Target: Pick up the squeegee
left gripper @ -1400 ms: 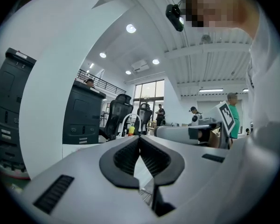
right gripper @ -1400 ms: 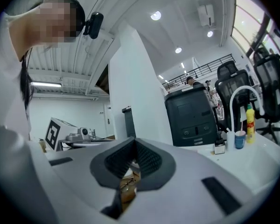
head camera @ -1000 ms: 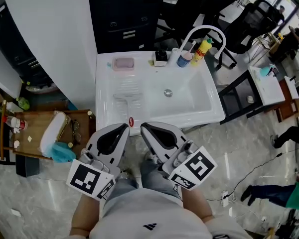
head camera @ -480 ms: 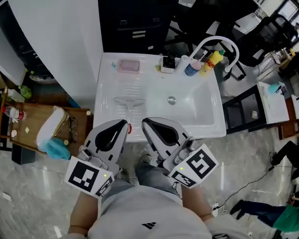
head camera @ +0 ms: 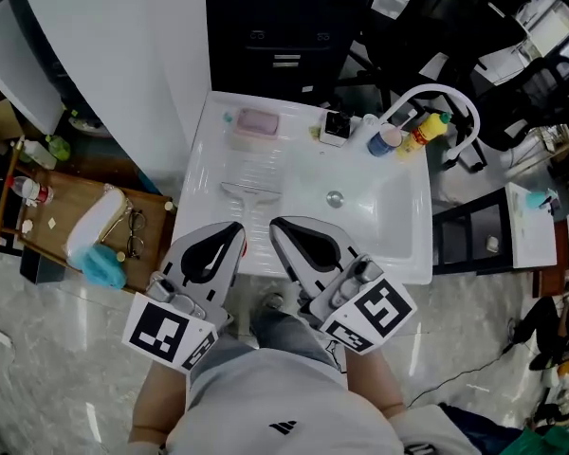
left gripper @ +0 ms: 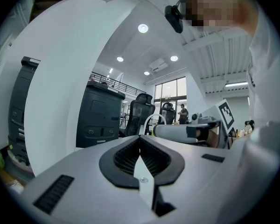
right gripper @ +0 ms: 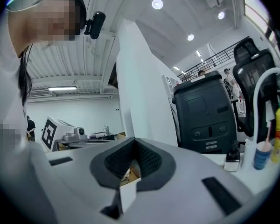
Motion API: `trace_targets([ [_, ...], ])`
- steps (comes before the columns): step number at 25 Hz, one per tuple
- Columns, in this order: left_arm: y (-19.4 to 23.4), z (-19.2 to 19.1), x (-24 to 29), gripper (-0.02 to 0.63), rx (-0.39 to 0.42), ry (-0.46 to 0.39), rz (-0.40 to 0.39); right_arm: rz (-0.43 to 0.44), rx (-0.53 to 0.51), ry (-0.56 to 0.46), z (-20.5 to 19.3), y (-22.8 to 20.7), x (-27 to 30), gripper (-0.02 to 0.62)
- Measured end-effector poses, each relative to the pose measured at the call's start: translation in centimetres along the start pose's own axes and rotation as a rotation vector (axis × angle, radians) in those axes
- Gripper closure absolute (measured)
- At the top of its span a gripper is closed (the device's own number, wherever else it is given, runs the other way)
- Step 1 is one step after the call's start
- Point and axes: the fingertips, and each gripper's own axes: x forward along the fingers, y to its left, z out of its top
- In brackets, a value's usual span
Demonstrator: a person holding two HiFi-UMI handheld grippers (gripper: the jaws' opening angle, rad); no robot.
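Left gripper, right gripper both closed, empty; squeegee lies on sink.

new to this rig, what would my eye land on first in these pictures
First, the two grey grippers with black-and-white marker cubes at the bottom of the head view: the left gripper and the right gripper, side by side, both shut and empty. Just beyond them is a white sink, with the squeegee lying on its ribbed left part and an arched white faucet at its back right.
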Motion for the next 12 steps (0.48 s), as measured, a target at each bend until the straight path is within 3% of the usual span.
trace_targets([
  [12,1.5,-2.6,2.7,0.592,-0.038,0.048,0.144,0.077,0.015,0.029,-0.7,-2.7,0.5,0.586],
])
